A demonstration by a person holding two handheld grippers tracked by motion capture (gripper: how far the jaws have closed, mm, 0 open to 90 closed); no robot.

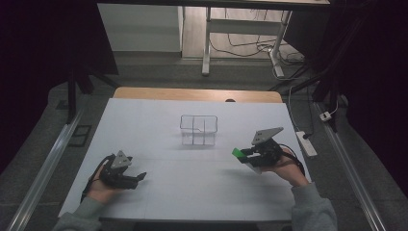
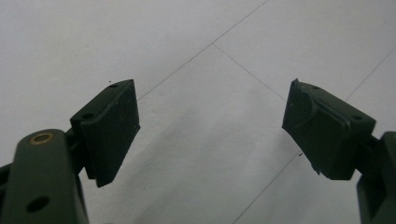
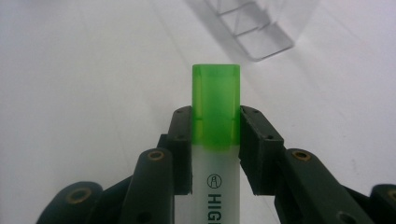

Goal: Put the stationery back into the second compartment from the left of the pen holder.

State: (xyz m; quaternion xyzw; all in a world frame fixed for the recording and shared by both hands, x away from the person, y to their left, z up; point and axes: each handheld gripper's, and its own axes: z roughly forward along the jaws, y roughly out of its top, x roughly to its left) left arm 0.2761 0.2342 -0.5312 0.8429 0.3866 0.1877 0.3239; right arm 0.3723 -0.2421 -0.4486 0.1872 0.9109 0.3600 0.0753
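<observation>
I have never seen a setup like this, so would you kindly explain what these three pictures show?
A person sits at a white table holding a hand-operated two-jaw gripper in each hand. The high view looks down from above; the other two come from cameras riding on the grippers. The left gripper is open over the bare table. The right gripper is shut on a highlighter with a green cap, lifted off the table. A clear divided box stands mid-table.

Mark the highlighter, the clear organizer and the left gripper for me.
highlighter (image 3: 216,100): right gripper view, on its green cap, above the closed jaws.
clear organizer (image 1: 198,129): high view, on its front wall, mid-table.
left gripper (image 2: 210,126): left gripper view, midway between its wide-apart jaws, nothing held.
</observation>
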